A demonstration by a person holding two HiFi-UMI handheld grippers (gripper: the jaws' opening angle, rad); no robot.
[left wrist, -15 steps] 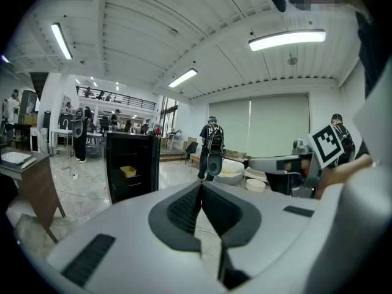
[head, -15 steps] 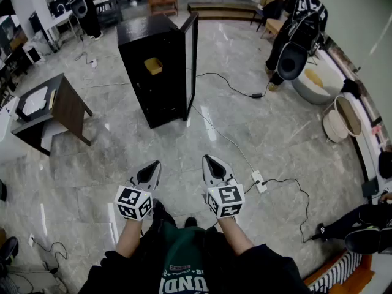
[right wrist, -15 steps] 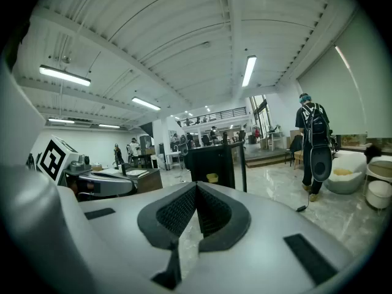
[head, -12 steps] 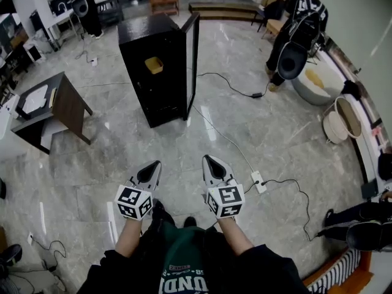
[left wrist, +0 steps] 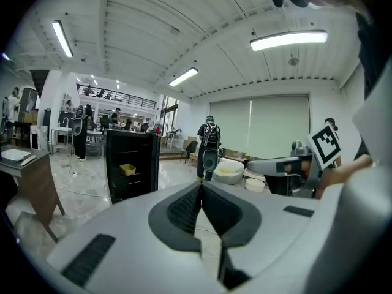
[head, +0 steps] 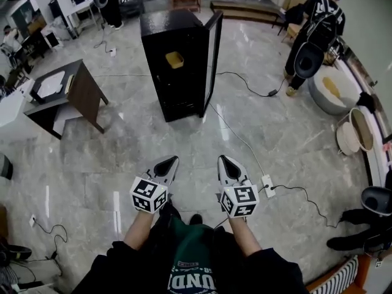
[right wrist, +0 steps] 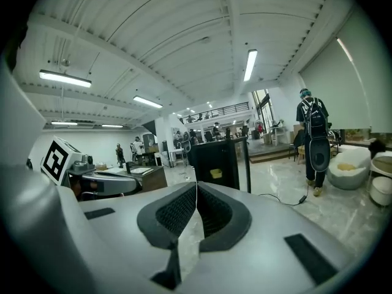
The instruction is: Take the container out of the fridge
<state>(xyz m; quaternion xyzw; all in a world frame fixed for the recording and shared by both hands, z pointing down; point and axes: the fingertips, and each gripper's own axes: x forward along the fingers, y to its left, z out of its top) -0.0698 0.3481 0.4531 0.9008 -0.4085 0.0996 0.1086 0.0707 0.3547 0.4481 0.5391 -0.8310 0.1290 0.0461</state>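
Note:
A tall black fridge (head: 174,72) stands on the marble floor ahead, its door (head: 211,57) swung open to the right. A small yellow container (head: 174,59) sits on an upper shelf inside; it also shows as the yellow container (left wrist: 128,169) in the left gripper view and the yellow container (right wrist: 215,173) in the right gripper view. My left gripper (head: 172,160) and right gripper (head: 223,159) are held side by side in front of me, well short of the fridge. Both are shut with nothing between the jaws, which meet tip to tip in both gripper views.
A dark wooden desk (head: 64,97) stands left of the fridge. A power cable and strip (head: 267,185) lie on the floor to my right. A person in black (head: 315,38) stands at the far right beside round basins (head: 334,90). More desks and people line the far wall.
The fridge now sits lower and further right in the head view, and looks slightly nearer. Both grippers stay shut, side by side.

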